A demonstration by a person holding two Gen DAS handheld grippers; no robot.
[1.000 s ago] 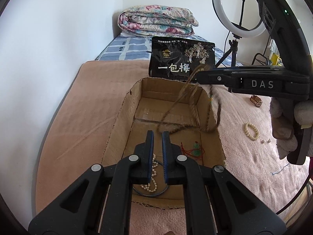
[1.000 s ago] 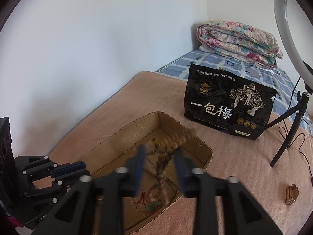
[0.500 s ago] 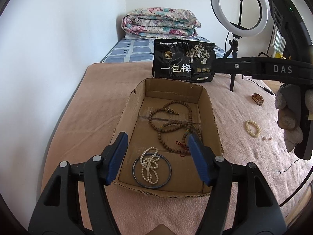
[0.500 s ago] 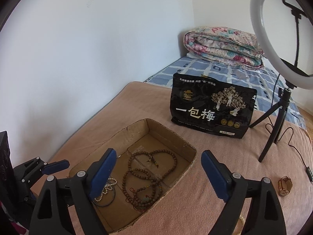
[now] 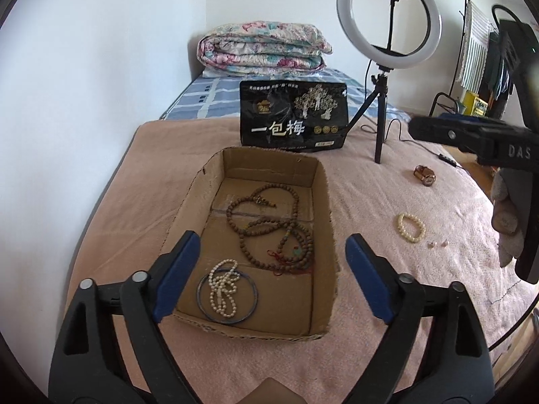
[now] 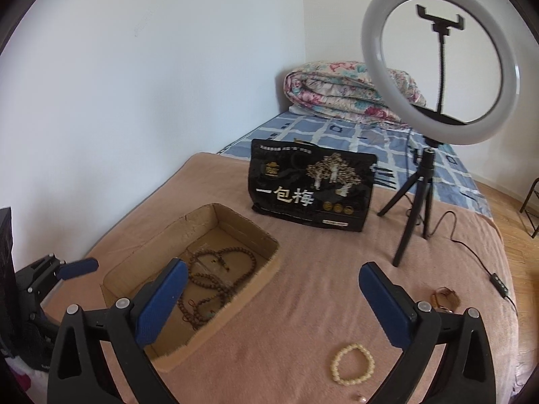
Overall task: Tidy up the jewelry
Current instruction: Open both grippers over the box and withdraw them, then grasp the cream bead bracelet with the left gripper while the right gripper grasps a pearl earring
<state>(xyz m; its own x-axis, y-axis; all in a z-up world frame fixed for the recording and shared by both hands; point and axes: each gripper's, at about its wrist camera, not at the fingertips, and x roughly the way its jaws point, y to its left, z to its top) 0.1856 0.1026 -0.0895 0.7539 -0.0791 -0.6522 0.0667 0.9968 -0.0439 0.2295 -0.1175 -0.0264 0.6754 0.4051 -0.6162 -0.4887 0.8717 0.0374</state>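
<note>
An open cardboard box lies on the pink blanket. Inside it are a long brown bead necklace, a white pearl necklace and a dark bangle. A cream bead bracelet lies on the blanket right of the box, with small earrings beside it. My left gripper hangs over the box's near end, jaws opening and holding nothing. My right gripper is right of the box above the blanket, jaws opening, also holding nothing.
A black snack bag stands behind the box. A ring light on a tripod stands at the back right, its cable trailing over the blanket. A small brown item lies near it. A folded quilt and a white wall lie behind and left.
The brown bead necklace that hung from my right gripper now lies in the box. Both grippers have opened wide and pulled back; the right one has swung right, bringing the bracelet into view.
</note>
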